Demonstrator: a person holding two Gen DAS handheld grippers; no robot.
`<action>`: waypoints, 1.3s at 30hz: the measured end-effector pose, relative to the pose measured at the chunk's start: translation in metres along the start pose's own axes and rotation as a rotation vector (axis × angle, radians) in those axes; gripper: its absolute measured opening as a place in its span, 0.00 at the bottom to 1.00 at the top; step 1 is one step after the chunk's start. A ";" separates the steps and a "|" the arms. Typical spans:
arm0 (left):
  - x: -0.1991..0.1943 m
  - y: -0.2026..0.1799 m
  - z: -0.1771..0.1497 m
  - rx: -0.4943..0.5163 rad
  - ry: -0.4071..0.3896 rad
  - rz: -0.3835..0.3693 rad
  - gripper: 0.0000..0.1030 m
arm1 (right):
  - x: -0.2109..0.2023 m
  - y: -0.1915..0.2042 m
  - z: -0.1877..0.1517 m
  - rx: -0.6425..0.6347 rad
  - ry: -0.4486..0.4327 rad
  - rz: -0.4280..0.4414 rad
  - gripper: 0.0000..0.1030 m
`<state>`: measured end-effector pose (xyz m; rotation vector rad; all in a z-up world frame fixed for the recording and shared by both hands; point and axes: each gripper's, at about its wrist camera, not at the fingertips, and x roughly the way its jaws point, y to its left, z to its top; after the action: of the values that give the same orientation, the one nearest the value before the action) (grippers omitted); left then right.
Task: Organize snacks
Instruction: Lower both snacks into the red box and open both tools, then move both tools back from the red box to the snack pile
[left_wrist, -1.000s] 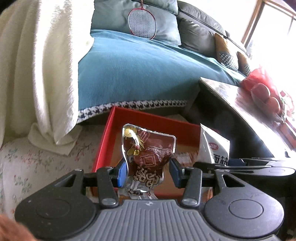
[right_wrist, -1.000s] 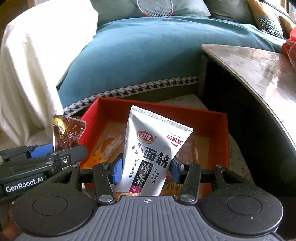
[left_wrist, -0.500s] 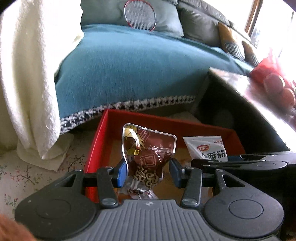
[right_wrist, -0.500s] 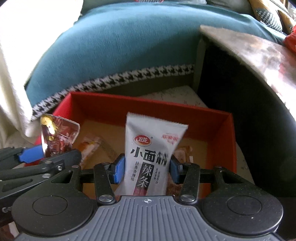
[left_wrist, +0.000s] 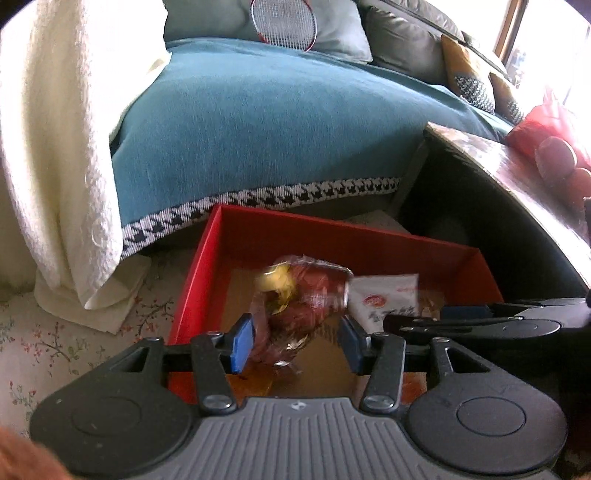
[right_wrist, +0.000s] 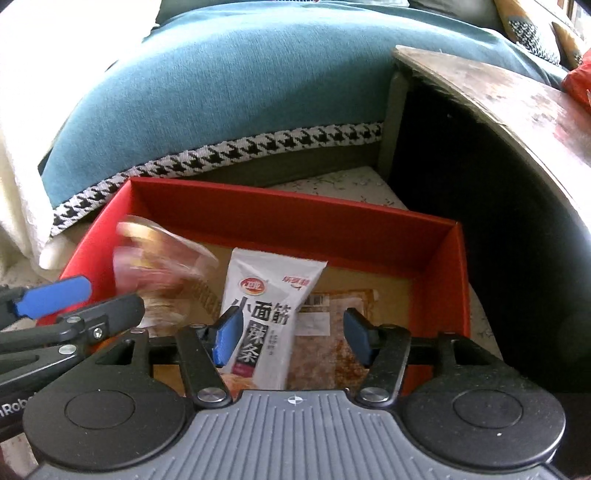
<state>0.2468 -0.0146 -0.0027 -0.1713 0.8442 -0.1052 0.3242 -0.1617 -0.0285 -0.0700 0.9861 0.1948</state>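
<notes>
**Snack packets (right_wrist: 269, 295) loose in both tongs over red box (right_wrist: 295, 218)**

Across the back of both views, blue sofa cover (left_wrist: 277, 129) with a black-and-white houndstooth hem. Draped down its left side, white blanket (left_wrist: 55, 147). To the right, dark table (left_wrist: 517, 173) with a worn, curved top, and a red bag (left_wrist: 546, 125) on its far end. Against the sofa's back cushion, head of a badminton racket (left_wrist: 284, 22).

Below the hem and just beside the table, the red box, open-topped with a brown cardboard floor, on a floral-patterned surface (left_wrist: 55, 350). Flat on that floor, a clear-wrapped brown snack (right_wrist: 332, 332).

Over the near half of the box, left gripper (left_wrist: 295, 339) and right gripper (right_wrist: 291, 336), side by side and tilted downward.

Left tongs: narrowly parted, blue pads on either side of the dark red packet (left_wrist: 306, 299). Packet smeared by blur and tipped to the right. No pad seen pressing on it.

Right tongs: jaws just opened wider, about half-wide. Between them the white packet with black characters, upright, its lower left edge against the left pad (right_wrist: 229, 338). Right pad well clear of it. Lower end of the packet hidden behind the gripper body, so cannot tell whether it rests on the box floor.
</notes>
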 end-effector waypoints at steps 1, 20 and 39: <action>-0.001 -0.001 0.001 0.007 -0.007 0.003 0.44 | 0.000 0.001 0.000 -0.002 -0.001 -0.002 0.66; -0.017 0.002 -0.002 0.011 -0.023 0.025 0.52 | -0.018 0.006 -0.009 -0.026 -0.006 -0.012 0.72; -0.059 0.029 -0.039 0.044 0.025 0.057 0.54 | -0.047 0.020 -0.046 -0.066 0.018 0.018 0.76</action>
<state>0.1790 0.0193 0.0093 -0.1045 0.8706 -0.0723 0.2577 -0.1548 -0.0143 -0.1228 0.9985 0.2438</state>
